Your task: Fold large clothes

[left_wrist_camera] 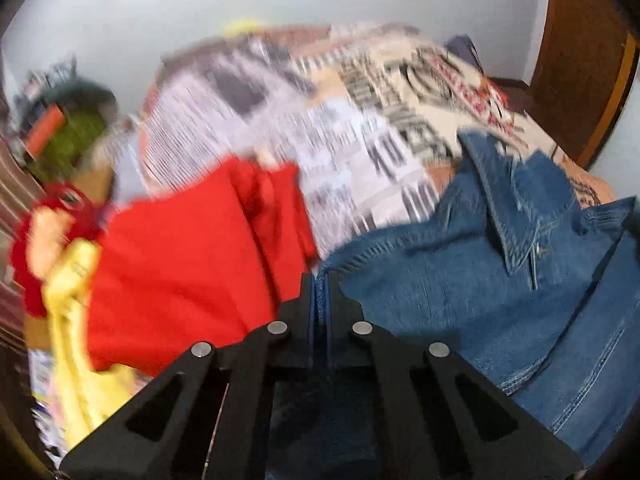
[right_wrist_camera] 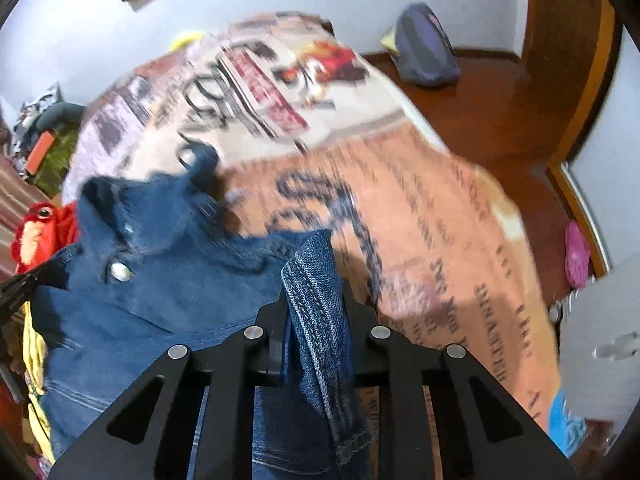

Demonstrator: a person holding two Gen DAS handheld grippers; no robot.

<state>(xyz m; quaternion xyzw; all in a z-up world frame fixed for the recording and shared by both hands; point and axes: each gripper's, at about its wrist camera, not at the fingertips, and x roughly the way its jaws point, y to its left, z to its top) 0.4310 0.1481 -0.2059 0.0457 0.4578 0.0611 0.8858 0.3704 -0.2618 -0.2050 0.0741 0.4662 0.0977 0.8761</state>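
A blue denim jacket (left_wrist_camera: pixel 460 280) lies crumpled on a bed with a printed newspaper-style cover (left_wrist_camera: pixel 340 120). My left gripper (left_wrist_camera: pixel 320 280) is shut on a thin edge of the denim at the jacket's left side, next to a red garment (left_wrist_camera: pixel 180 260). In the right wrist view the same denim jacket (right_wrist_camera: pixel 160 280) shows its collar and a metal snap button. My right gripper (right_wrist_camera: pixel 314 280) is shut on a thick stitched fold of the denim that runs down between its jaws.
A yellow garment (left_wrist_camera: pixel 76 320) and a red plush toy (right_wrist_camera: pixel 36 232) lie at the left of the bed. On the wooden floor (right_wrist_camera: pixel 500 112) stand a grey-purple backpack (right_wrist_camera: pixel 424 48) and a pink shoe (right_wrist_camera: pixel 576 256). A wooden door frame (left_wrist_camera: pixel 592 60) is at the right.
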